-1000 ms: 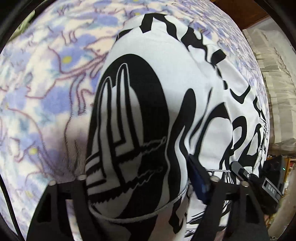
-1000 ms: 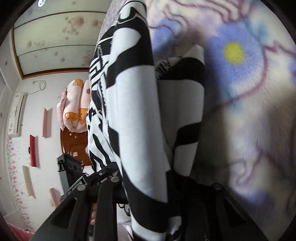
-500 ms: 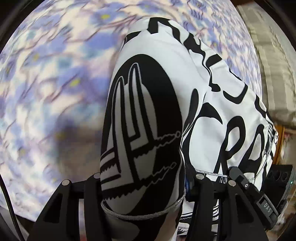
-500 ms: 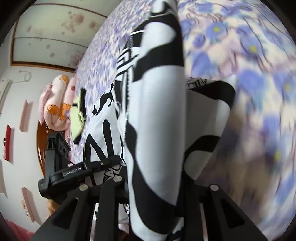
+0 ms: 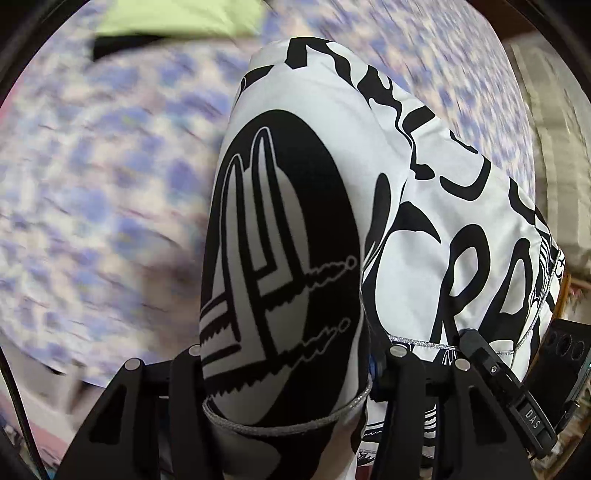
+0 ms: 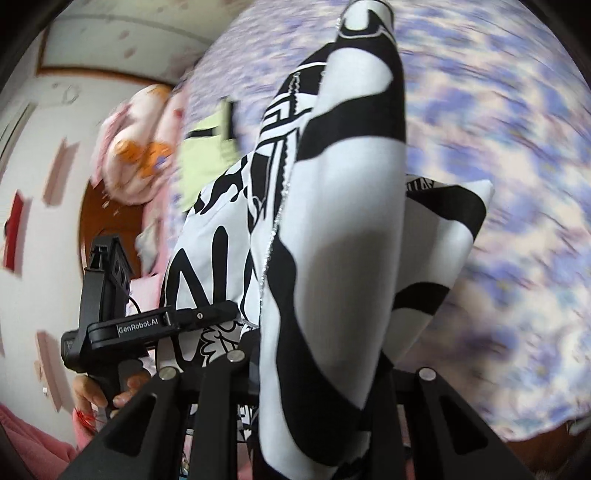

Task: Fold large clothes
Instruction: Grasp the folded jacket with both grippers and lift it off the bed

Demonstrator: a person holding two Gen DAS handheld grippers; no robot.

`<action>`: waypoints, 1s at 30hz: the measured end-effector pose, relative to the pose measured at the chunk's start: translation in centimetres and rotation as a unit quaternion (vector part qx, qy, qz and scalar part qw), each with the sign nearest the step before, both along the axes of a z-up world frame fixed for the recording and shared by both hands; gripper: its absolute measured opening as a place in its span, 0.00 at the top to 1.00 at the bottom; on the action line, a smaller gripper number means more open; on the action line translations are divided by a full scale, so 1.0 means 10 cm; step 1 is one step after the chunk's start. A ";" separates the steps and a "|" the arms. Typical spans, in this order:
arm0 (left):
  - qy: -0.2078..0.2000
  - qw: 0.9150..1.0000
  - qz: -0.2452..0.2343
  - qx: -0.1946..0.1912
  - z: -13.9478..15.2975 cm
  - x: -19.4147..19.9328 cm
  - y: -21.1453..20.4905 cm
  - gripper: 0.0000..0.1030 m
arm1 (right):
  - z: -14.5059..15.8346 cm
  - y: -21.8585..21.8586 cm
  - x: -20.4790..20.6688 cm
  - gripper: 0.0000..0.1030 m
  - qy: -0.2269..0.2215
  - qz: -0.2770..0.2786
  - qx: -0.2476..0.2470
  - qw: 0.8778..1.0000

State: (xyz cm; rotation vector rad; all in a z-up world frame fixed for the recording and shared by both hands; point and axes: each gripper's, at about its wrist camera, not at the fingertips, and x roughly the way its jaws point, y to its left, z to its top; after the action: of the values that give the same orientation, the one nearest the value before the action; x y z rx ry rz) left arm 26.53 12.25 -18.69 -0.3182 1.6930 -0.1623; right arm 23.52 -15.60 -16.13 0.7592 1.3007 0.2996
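Garment (image 5: 424,236), white with black print, fills the centre of both wrist views and hangs clear above the flowered bed (image 5: 110,184). Left gripper (image 5: 288,369) has a thick fold bunched between its fingers (image 5: 184,373); its jaws have just been closing, stand about half apart, and both sides press on the cloth. Right gripper (image 6: 314,365) pinches a narrower fold, jaws close together; the pads themselves are covered by fabric and cannot be seen. In the right view the left gripper (image 6: 155,325) shows at 9 o'clock, and part of the hand (image 6: 107,391) on its handle at 8 o'clock, cut off by the frame. In the left view the right gripper (image 5: 517,387) shows at 4 o'clock, tips hidden behind the cloth. Bed pattern is smeared by motion blur in both views. Yellow-green cloth (image 5: 177,16) with a dark edge lies on the bed at 11 o'clock, outline unclear. Pink pillow (image 6: 136,147) shows at 10 o'clock in the right view, blurred. The garment's lower hem is cut off at the frame bottom.
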 end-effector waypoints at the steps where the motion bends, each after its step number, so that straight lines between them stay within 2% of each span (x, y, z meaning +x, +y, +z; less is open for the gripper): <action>1: -0.013 1.000 0.005 0.011 0.12 0.09 0.19 0.51 | 0.04 0.13 0.11 0.79 -0.012 0.008 0.002 1.000; 5: -0.061 0.997 0.027 0.037 0.50 0.52 0.81 0.51 | 0.15 0.65 0.64 0.79 -0.058 0.039 0.024 0.997; 9: -0.120 0.990 0.050 0.052 0.75 1.12 1.27 0.51 | 0.28 1.20 1.24 0.79 -0.114 0.061 0.036 0.991; 14: -0.186 0.978 0.072 0.061 0.95 1.91 1.73 0.51 | 0.40 1.61 1.93 0.79 -0.166 0.076 0.047 0.982; 20: -0.248 0.962 0.084 0.073 0.96 2.66 2.01 0.51 | 0.35 2.01 2.79 0.79 -0.227 0.084 0.042 0.969; 23: -0.250 0.962 0.095 0.050 0.79 3.04 2.15 0.50 | 0.19 2.10 3.18 0.79 -0.235 0.091 0.041 0.967; 26: -0.262 0.961 0.080 0.029 0.42 3.44 2.26 0.50 | -0.09 2.13 3.52 0.79 -0.244 0.096 0.026 0.965; 28: -0.257 0.964 0.069 0.009 -0.03 3.75 2.34 0.50 | -0.37 2.11 3.70 0.79 -0.230 0.099 0.013 0.968; 30: -0.230 0.971 0.069 -0.012 -0.56 3.97 2.40 0.50 | -0.78 2.12 3.93 0.79 -0.202 0.110 -0.006 0.973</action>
State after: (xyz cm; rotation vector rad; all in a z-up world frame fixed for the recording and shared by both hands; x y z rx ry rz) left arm 66.28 36.28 -24.28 -0.3825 1.2063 -0.1411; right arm 62.83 5.63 -23.97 0.5089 0.9966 0.5936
